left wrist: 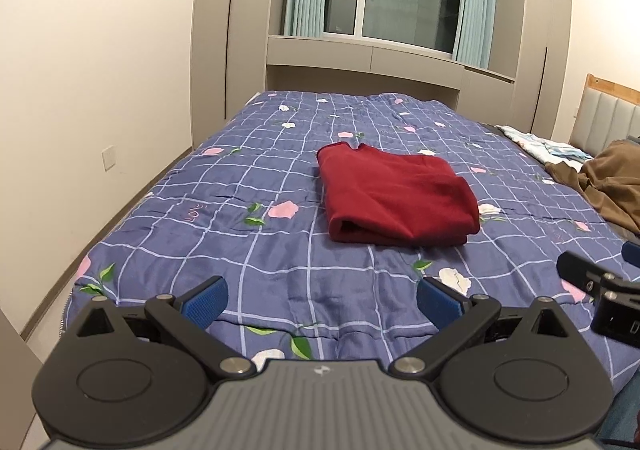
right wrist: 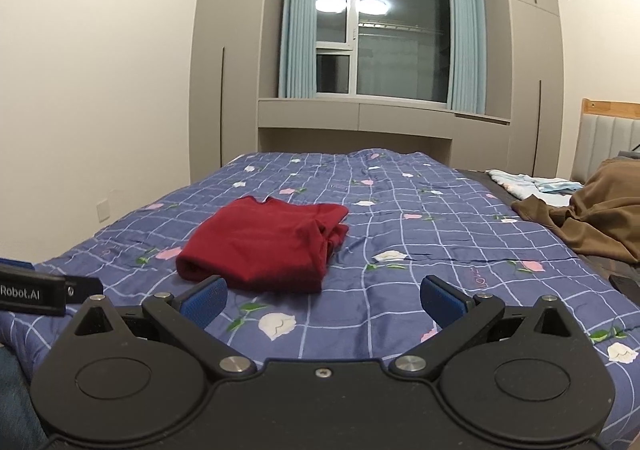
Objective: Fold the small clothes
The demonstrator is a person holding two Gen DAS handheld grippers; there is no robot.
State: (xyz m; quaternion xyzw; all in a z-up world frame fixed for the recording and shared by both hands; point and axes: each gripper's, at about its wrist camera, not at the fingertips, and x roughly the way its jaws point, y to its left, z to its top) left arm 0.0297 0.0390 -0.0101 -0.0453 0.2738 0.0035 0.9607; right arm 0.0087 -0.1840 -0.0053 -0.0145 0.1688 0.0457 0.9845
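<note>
Red garment [left wrist: 396, 196]: it lies on the bed [left wrist: 168, 210], folded into a compact block, about midway between the bed's left and right edges and well in from the near edge. From the right wrist view its right side shows loose layers bunched at the far corner.

Step in hand: I judge the red piece is as good as folded, so what remains is either a tidy of that bunched corner or a turn toward the brown garment [right wrist: 592, 226] heaped by the bed's right edge, near the headboard.

Doing it well: if I tidy, I should come in low over the quilt and pinch only the stray layers, so the stack beneath does not slide. If I go for the brown piece, I should take it by one edge with both sides and spread it flat on bare quilt before any fold.

Left gripper [left wrist: 322, 300]: my fingers [left wrist: 206, 302] stand wide apart, blue pads facing inward, with nothing between them. They touch no cloth and sit over the near edge of the bed.

Right gripper [right wrist: 324, 300]: the same, spread wide and empty, short of the red block's near side.

Risk: the quilt is soft and wrinkled, so a low pinch could catch it along with the garment.
</note>
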